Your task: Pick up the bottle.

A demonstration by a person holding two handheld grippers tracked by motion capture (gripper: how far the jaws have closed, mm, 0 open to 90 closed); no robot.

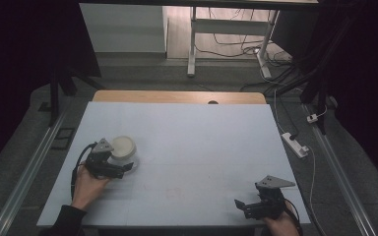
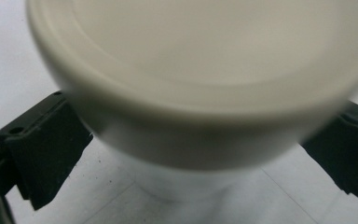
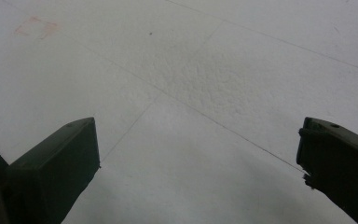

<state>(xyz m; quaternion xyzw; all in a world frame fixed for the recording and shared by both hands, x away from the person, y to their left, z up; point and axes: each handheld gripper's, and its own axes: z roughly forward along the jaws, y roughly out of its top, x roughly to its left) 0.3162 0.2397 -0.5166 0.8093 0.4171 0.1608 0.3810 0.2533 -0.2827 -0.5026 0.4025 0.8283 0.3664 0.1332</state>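
Cream bowl (image 1: pixel 123 146) sits upright on the table (image 1: pixel 192 147), left side, between the jaws of the left gripper (image 1: pixel 126 168). Jaws flank the wall below the rim; whether they press it, I cannot tell. Bowl (image 2: pixel 200 79) looks rigid, smooth, probably light and slippery. Best hold: low on the wall, under the flare. Right gripper (image 1: pixel 240 205) spread, holding nothing, near the front edge.

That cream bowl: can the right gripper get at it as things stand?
Probably yes: the right gripper stands open with bare table between it and the bowl, though the left gripper already straddles it.
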